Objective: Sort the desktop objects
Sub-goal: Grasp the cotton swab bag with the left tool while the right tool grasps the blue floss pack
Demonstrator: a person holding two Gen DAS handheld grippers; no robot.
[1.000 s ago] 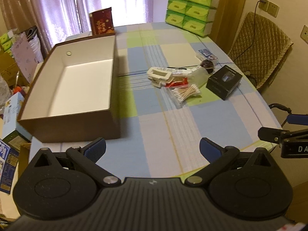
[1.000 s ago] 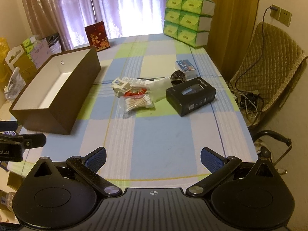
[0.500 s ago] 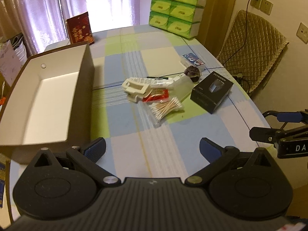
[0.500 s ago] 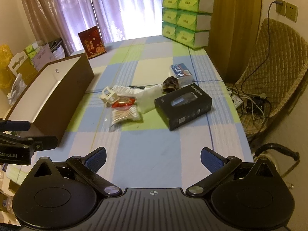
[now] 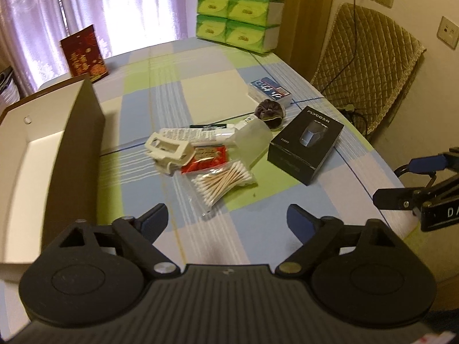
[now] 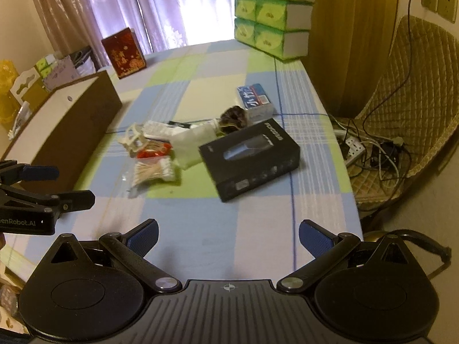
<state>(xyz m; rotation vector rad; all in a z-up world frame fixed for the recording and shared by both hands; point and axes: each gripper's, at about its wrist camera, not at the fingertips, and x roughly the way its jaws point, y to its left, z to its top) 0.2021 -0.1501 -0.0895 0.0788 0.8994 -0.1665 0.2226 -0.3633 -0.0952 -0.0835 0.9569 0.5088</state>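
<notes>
Left wrist view: the left claw (image 5: 226, 218) hangs spread and empty over the tabletop (image 5: 266, 229); swabs (image 5: 222, 179) lie just ahead, a black box (image 5: 305, 146) to their right. The right claw (image 6: 228, 236) is likewise apart, holding nothing; the brown box (image 6: 71, 134) sits left.

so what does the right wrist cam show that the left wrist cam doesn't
Only the right wrist view shows the power strip with tangled cables on the floor by the chair, the yellow bags past the table's left edge, and the left gripper from the side.

Only the left wrist view shows the white inside floor of the brown box, and the right gripper from the side.

Both show the cotton swab bag, the black box, the green tissue packs and the red card. Both grippers are open.
</notes>
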